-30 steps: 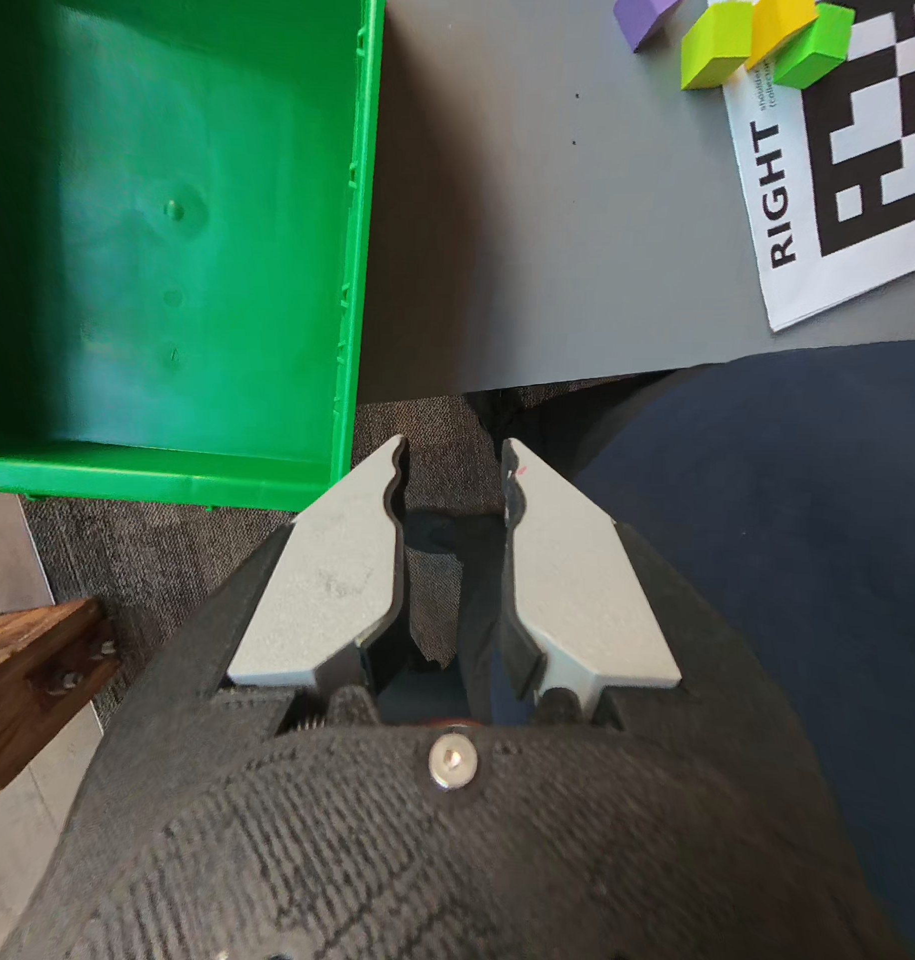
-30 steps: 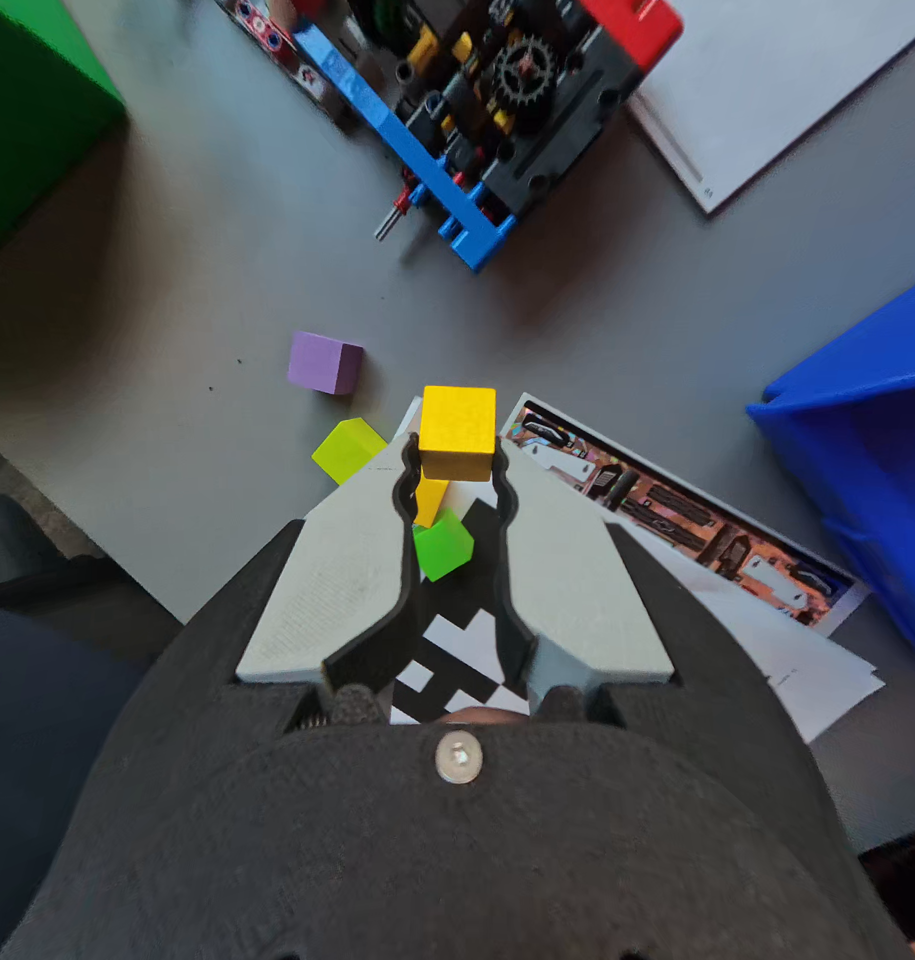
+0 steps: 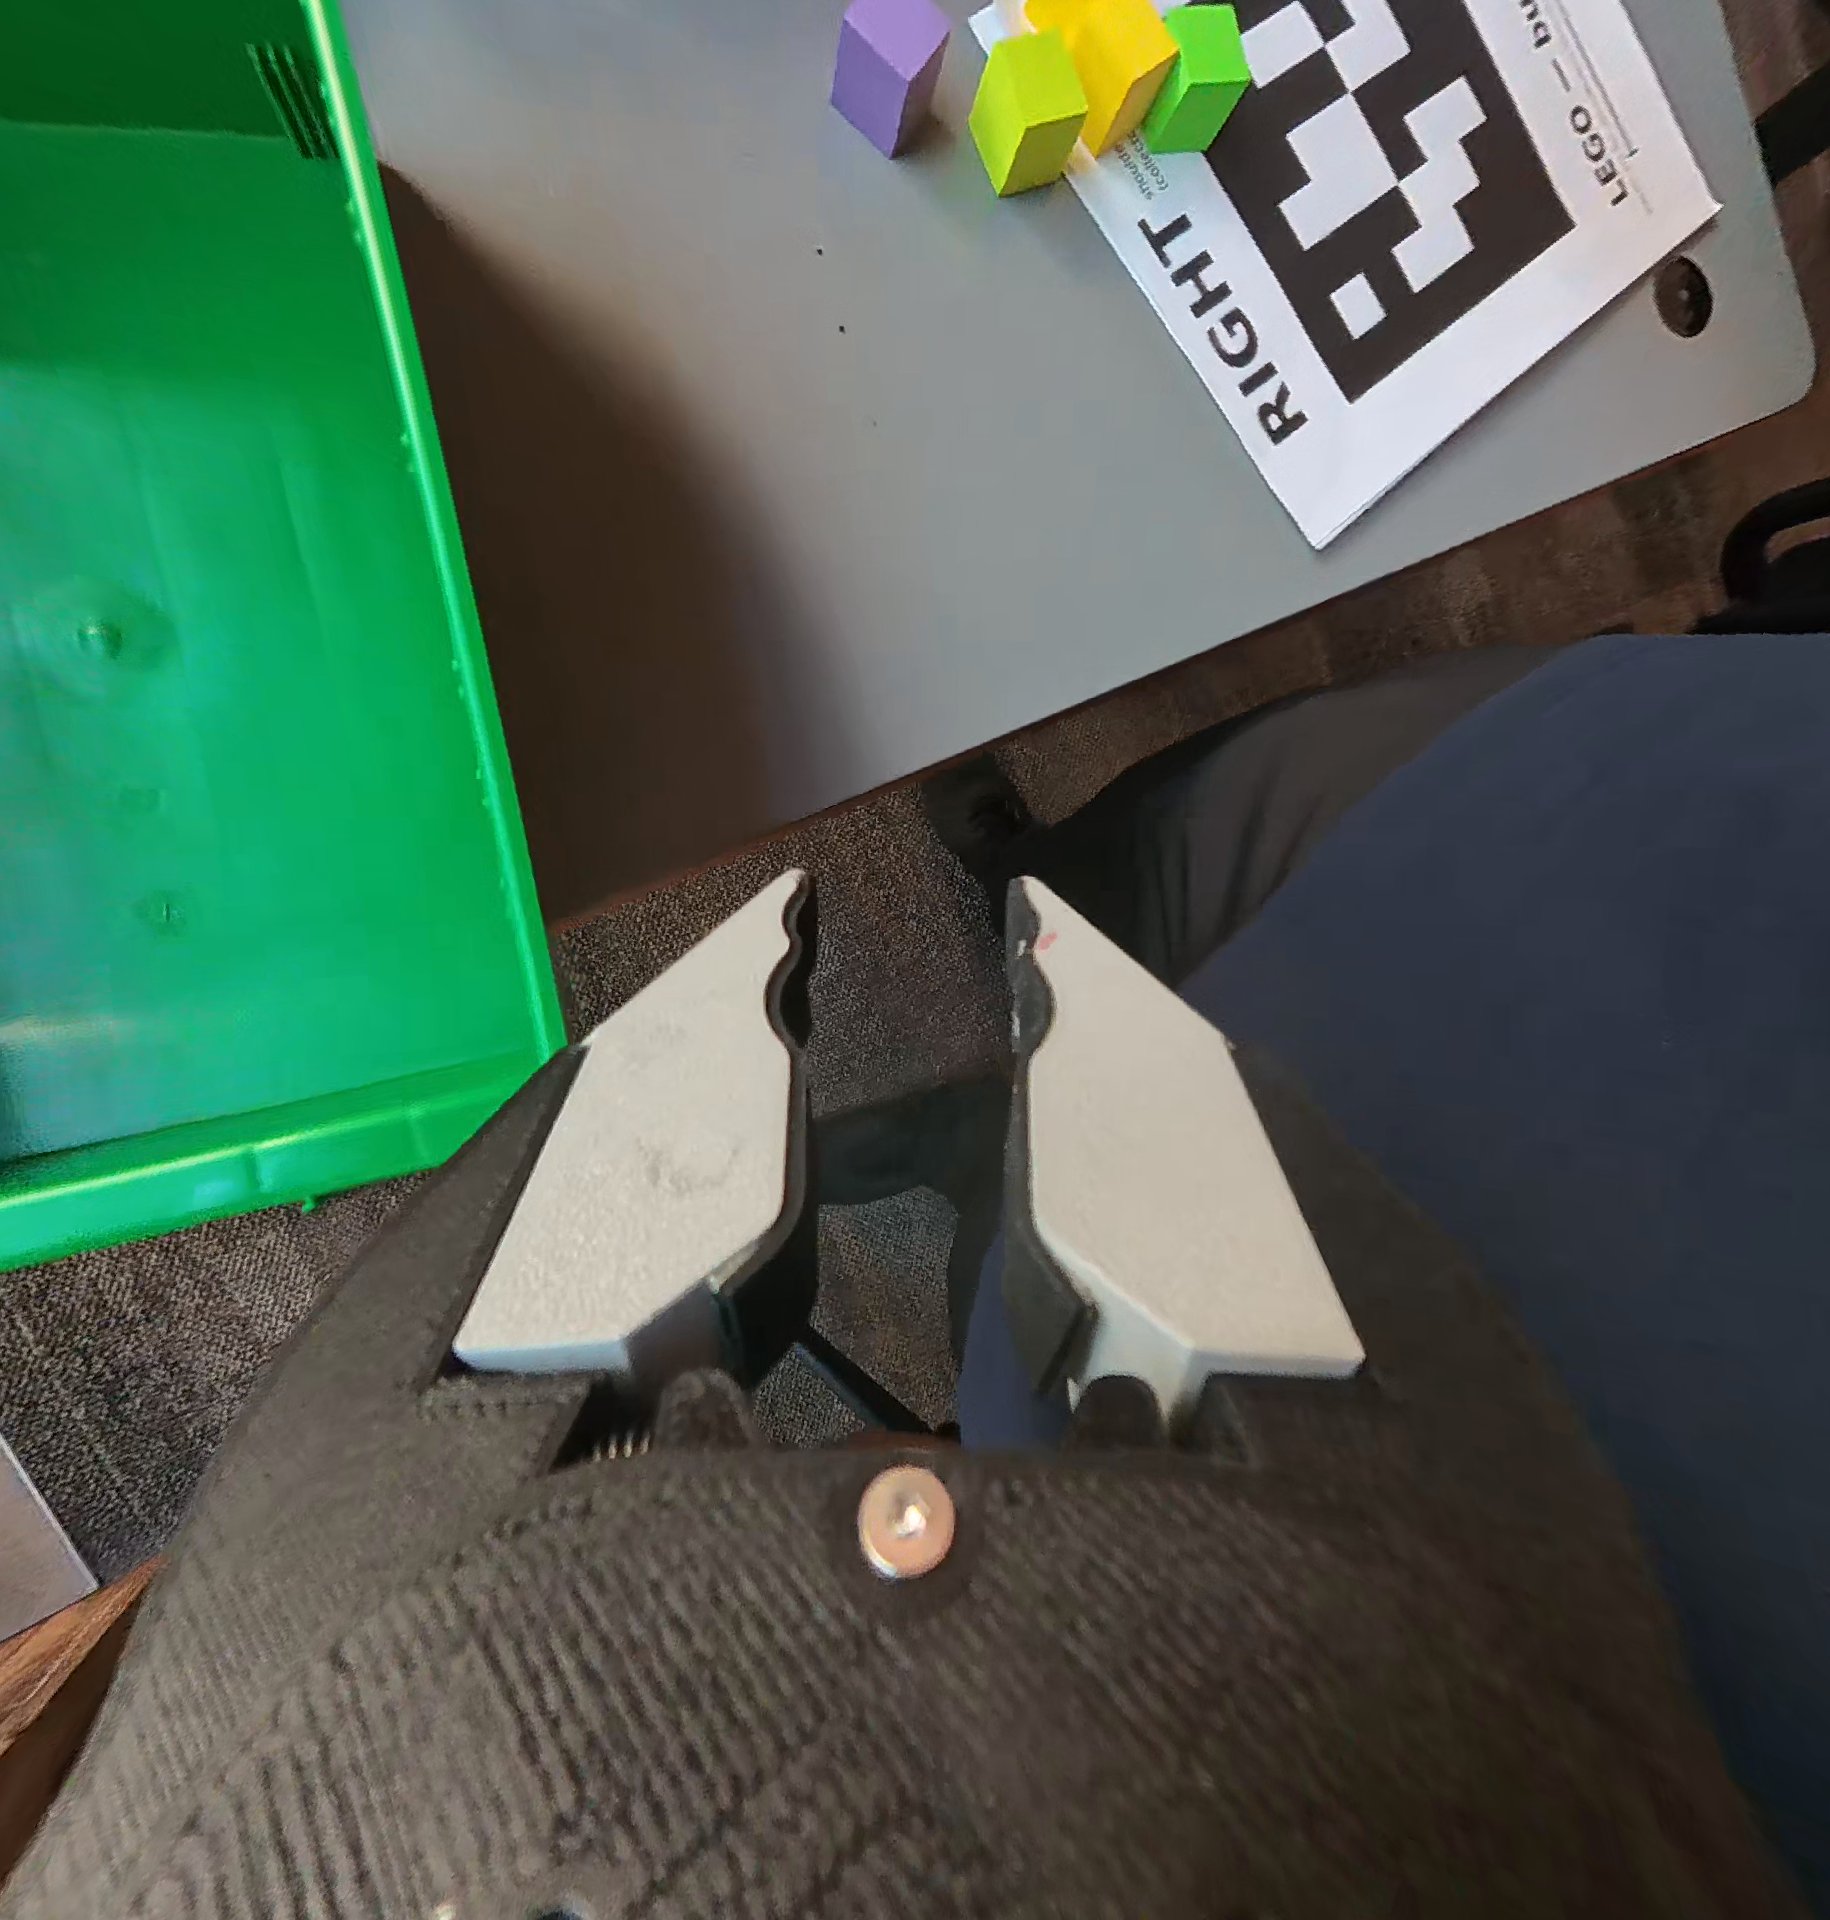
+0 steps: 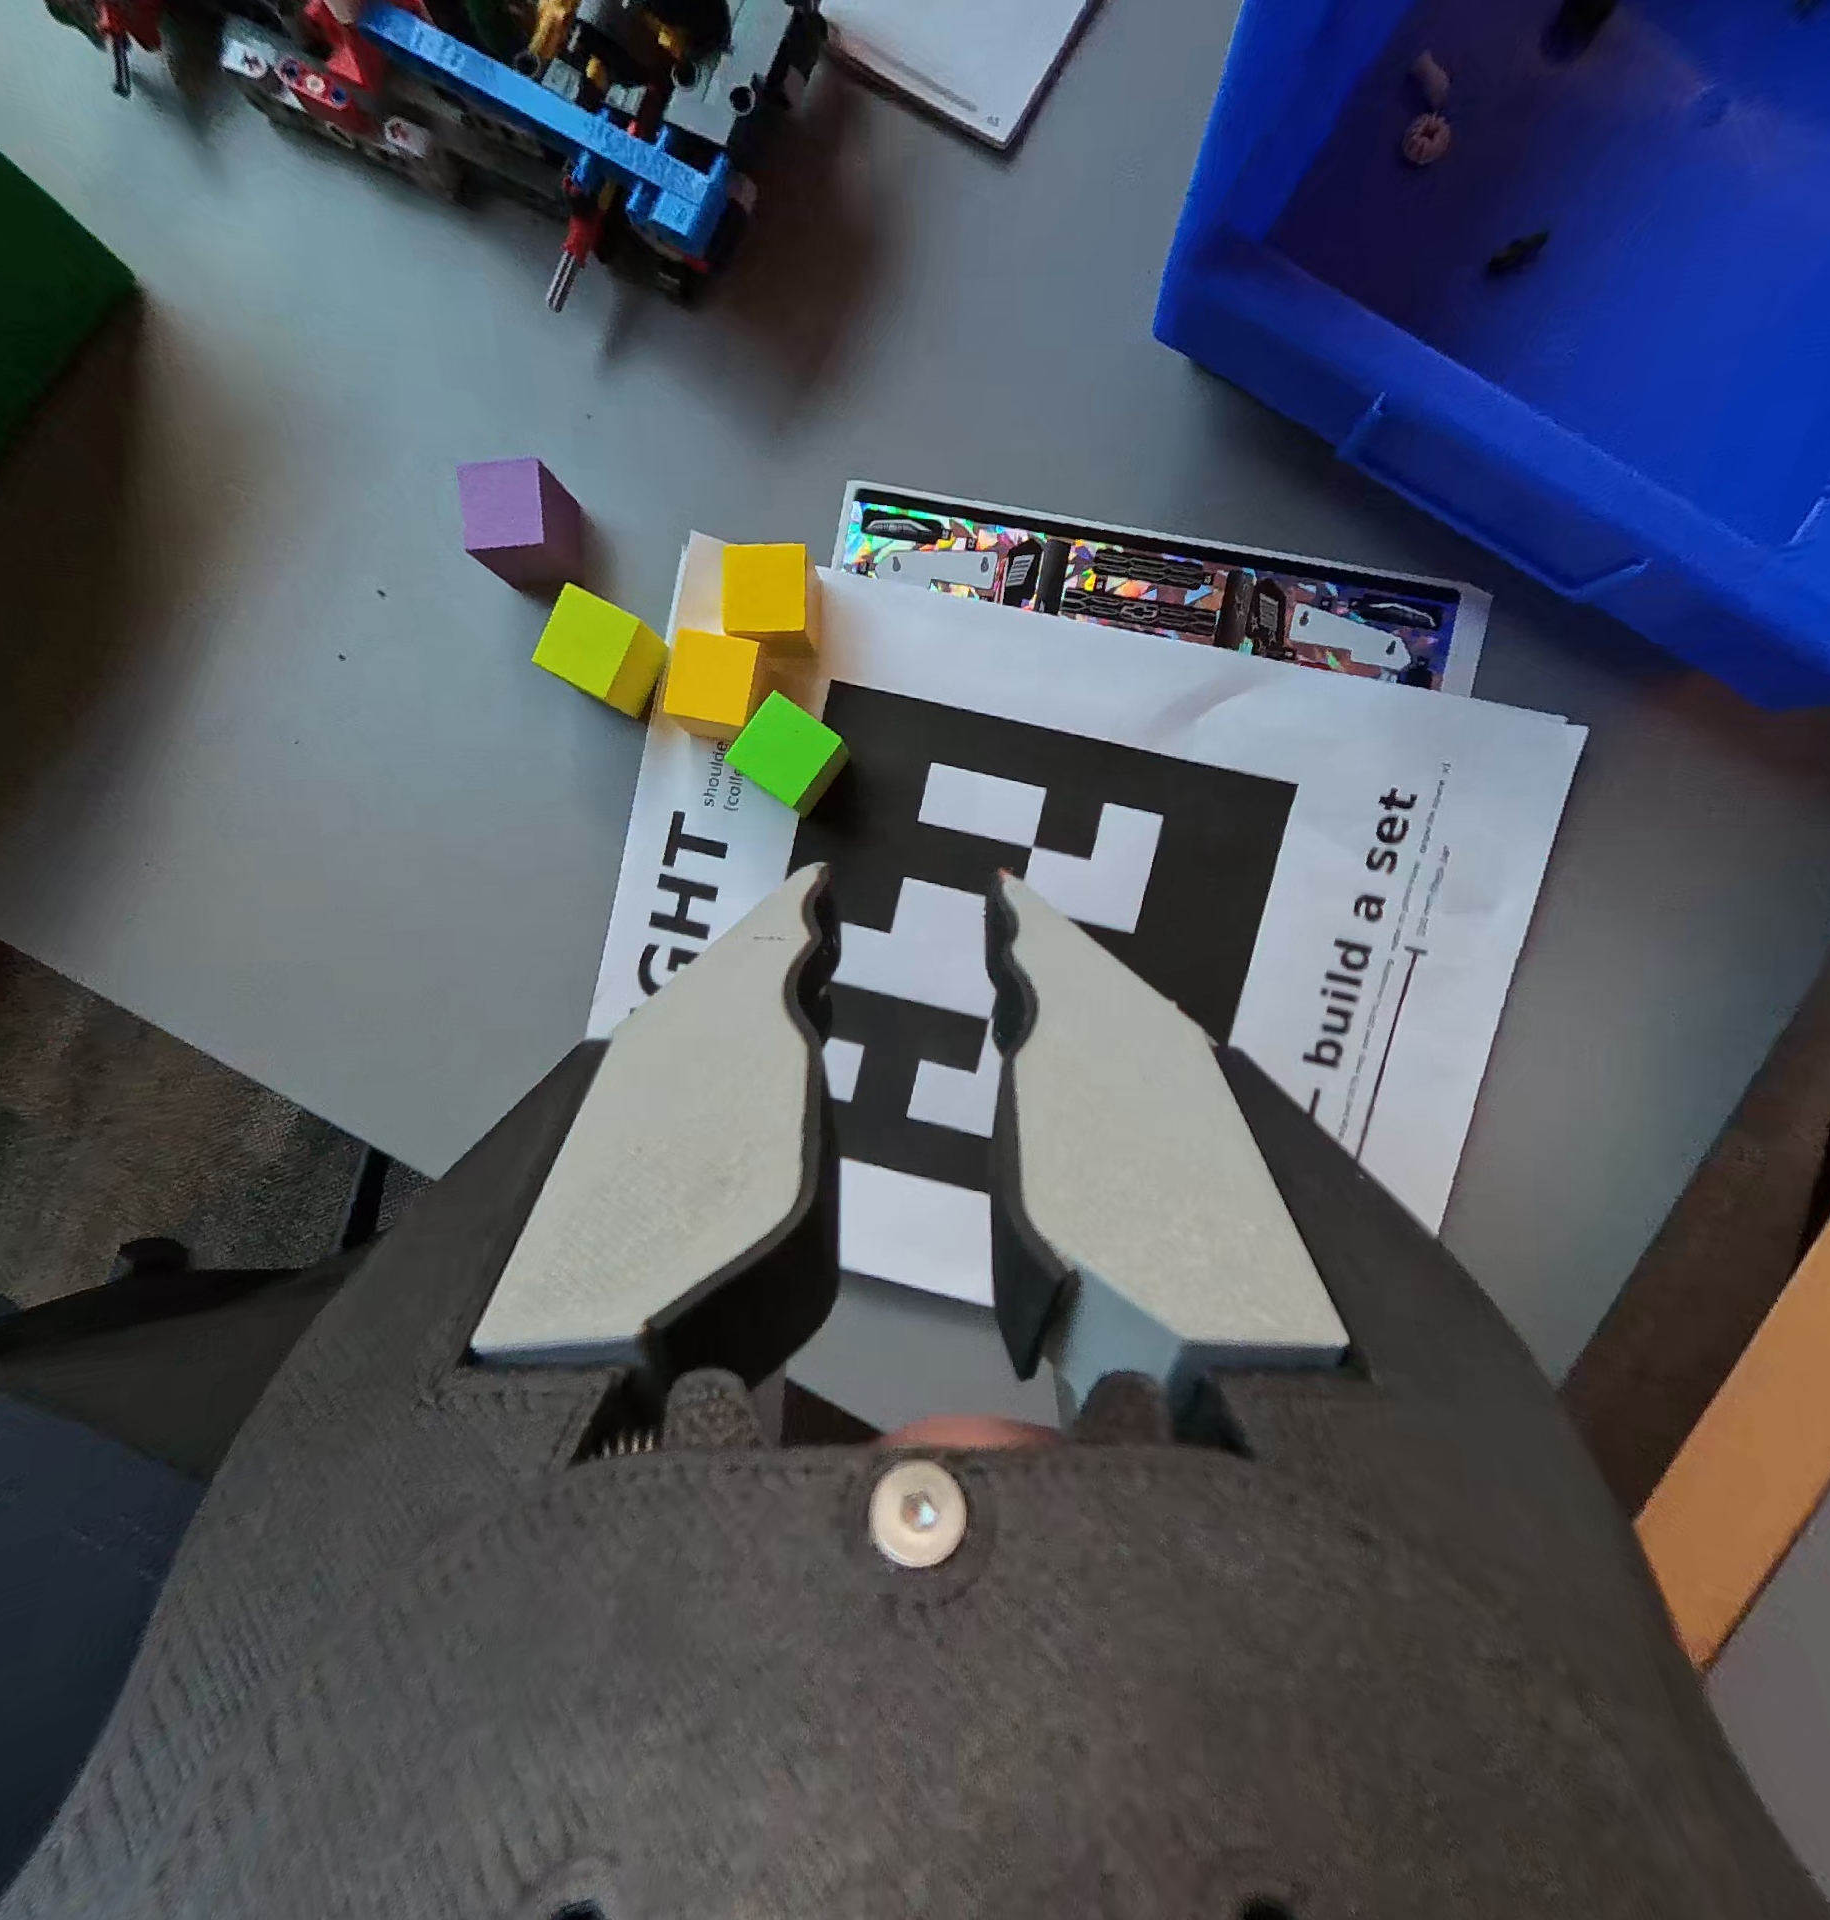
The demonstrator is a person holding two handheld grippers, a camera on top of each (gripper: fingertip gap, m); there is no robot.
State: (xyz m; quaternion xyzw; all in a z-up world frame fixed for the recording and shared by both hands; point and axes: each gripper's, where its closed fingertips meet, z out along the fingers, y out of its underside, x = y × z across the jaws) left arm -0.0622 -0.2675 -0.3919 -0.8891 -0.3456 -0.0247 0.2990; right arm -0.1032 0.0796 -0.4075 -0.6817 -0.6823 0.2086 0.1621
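Grey plastic fingers [image 3: 672,1122] of the left gripper [image 3: 906,904] spread apart with nothing between them, only dark carpet [image 3: 890,997] far below. Held off the near edge of the grey table [image 3: 838,520], just beside the corner of the green bin [image 3: 443,727], touching neither. Navy cloth [image 3: 1565,1039] to its right, possibly a person's leg.

Right gripper [image 4: 911,894] likewise parted and bare, hanging over the printed sheet [image 4: 1410,935] with its black-and-white square pattern. Nearest to the green block [image 4: 786,750], a little ahead and to the left of the tips. Beyond that, two yellow blocks [image 4: 711,681] touching, a lime block [image 4: 589,644] against them, a purple block [image 4: 516,509] just apart on the bare table. Blue bin [image 4: 1513,416] well off to the right; toy brick model [image 4: 578,125] at the far edge.

Cut off by the frame: most of both bins and the model. Small bits inside the blue bin too blurred to name.
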